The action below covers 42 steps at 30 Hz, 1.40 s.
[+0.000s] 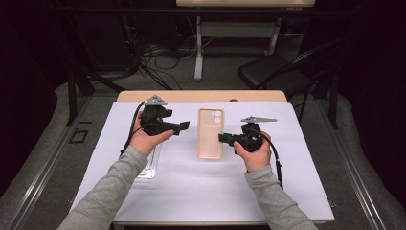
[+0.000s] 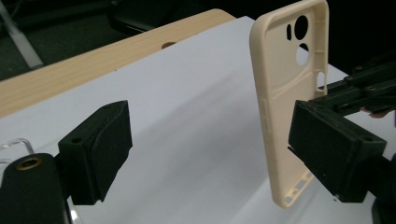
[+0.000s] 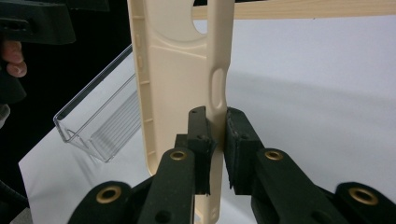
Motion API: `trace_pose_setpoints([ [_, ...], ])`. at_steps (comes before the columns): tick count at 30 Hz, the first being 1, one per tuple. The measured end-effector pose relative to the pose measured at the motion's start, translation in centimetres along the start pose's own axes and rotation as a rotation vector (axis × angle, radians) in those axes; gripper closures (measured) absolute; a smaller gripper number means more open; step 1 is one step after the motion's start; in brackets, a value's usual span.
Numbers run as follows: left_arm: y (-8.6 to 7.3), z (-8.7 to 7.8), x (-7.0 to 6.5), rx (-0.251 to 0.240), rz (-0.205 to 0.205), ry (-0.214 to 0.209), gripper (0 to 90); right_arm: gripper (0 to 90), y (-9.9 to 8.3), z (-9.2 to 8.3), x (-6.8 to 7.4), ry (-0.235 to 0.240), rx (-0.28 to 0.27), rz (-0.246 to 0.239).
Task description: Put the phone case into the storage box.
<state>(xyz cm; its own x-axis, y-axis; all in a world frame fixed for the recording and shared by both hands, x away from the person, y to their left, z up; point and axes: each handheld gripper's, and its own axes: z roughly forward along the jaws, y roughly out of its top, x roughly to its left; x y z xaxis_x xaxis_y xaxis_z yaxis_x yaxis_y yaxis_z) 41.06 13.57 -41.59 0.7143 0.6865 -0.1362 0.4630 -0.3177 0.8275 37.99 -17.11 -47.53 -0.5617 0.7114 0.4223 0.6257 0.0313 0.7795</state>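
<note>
A beige phone case [image 1: 210, 136] with round camera cut-outs is over the middle of the white sheet [image 1: 191, 191]. My right gripper [image 1: 223, 138] is shut on its right side wall; in the right gripper view the pads [image 3: 238, 144] pinch the case [image 3: 173, 79] just below an oval slot. My left gripper [image 1: 186, 126] is open a little left of the case, jaws pointing at it. In the left gripper view the case [image 2: 285, 93] stands in front of the wide-open left gripper [image 2: 210, 154], near its right-hand jaw. I cannot tell if the case touches the sheet.
A clear plastic tray [image 1: 149, 165] lies on the sheet under the person's left forearm, and the right gripper view has the tray [image 3: 100, 126] left of the case. The wooden table edge [image 1: 201, 96] runs along the back. A black chair [image 1: 273, 72] stands beyond the table.
</note>
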Motion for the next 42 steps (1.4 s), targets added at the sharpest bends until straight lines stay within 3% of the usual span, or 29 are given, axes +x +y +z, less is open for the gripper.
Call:
trace_pose_setpoints([
  [9,1.0,0.2,-1.3,-0.018,0.155,0.088,14.0,81.7,0.0,-0.2,-0.2,0.006,-0.002,0.008],
  [15,1.2,0.9,-2.0,0.004,0.221,0.118,15.0,81.7,0.0,0.1,0.1,0.012,0.003,-0.001],
  [28,1.9,1.5,-2.7,0.027,0.275,0.148,17.3,81.7,-0.2,0.2,0.3,-0.002,0.006,-0.019],
  [36,2.4,2.0,-3.2,0.03,0.298,0.142,19.5,81.7,-0.2,0.3,0.5,-0.001,0.012,-0.024],
  [42,2.8,2.6,-3.8,0.05,0.352,0.151,25.1,81.7,-0.3,0.4,0.6,0.001,0.012,-0.026],
])
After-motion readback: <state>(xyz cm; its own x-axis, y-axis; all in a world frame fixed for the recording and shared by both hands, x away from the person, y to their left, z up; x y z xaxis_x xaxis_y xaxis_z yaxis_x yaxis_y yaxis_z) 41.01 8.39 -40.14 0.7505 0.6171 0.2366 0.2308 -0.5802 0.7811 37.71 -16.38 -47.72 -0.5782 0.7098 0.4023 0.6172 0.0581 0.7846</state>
